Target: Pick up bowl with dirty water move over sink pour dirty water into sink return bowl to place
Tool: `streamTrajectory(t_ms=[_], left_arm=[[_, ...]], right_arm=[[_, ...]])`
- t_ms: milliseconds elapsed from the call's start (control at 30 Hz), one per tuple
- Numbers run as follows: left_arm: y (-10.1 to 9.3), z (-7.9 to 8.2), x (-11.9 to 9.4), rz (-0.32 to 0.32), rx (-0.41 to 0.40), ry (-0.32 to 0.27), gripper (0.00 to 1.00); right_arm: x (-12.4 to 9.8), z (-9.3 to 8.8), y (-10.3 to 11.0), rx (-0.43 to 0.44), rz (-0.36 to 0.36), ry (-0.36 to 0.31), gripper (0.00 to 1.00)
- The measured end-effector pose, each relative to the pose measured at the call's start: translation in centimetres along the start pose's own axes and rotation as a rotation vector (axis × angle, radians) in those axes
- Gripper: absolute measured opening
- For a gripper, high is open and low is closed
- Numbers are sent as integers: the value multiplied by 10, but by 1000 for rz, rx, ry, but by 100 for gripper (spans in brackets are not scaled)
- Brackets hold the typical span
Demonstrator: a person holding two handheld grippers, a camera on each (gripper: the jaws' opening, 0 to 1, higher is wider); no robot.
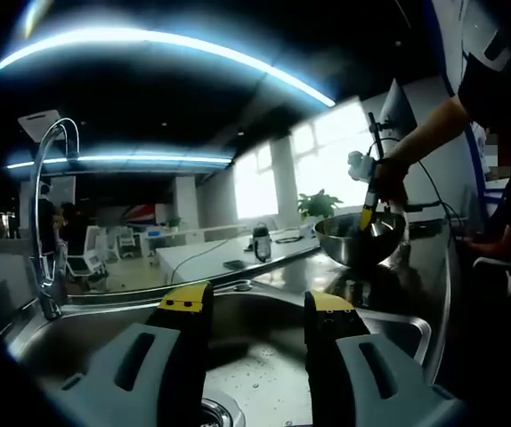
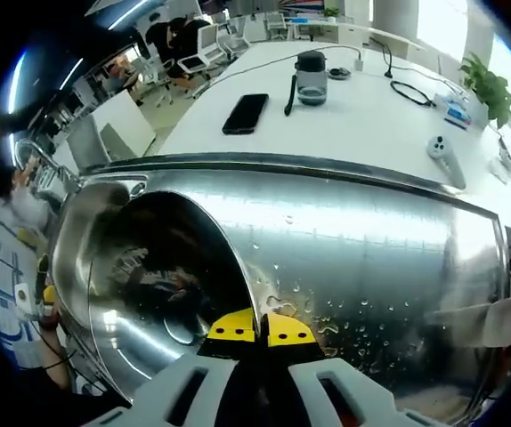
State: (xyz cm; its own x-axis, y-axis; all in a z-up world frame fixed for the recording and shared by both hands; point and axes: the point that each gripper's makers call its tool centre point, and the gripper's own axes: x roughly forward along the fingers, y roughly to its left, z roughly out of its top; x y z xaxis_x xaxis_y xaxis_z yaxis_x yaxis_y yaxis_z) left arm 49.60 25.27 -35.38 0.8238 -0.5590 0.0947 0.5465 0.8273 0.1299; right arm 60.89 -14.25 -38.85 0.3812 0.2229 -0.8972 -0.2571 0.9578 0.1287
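Each gripper is built from grey moulded jaws capped with yellow tips, on which small dark dots are printed; this is seen on the left gripper (image 1: 255, 307) and the right gripper (image 2: 257, 329). A dark short sleeve (image 1: 491, 84) is worn by the person.

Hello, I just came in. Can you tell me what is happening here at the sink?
A person is working at a steel sink with a handheld tool in each hand. The right tool is shut on the rim of a metal bowl, held in the air beside the basin. The left tool is open and holds nothing, hanging over the basin near the faucet. Whether water has been poured cannot be told.
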Motion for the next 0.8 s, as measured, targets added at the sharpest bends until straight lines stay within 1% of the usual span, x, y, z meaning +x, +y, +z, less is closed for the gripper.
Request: streamTrajectory(t_ms=[133,367,567,733,800], left_arm=[[-1,0,0,-3,3,3,40],[-1,0,0,-3,4,1,40],[-1,1,0,-5,7,-2,40],[0,2,-1,0,4,-7,40],[0,2,-1,-2,3,-8,40]], right_arm=[[-1,4,2,-34,-11,-6,0],[-2,6,1,-40,-19,-4,0],[-4,9,5,-59,-34,-9,0],[-7,20,9,-103,-60,-29,0],[-9,25,15,-120,-57,-45,0]])
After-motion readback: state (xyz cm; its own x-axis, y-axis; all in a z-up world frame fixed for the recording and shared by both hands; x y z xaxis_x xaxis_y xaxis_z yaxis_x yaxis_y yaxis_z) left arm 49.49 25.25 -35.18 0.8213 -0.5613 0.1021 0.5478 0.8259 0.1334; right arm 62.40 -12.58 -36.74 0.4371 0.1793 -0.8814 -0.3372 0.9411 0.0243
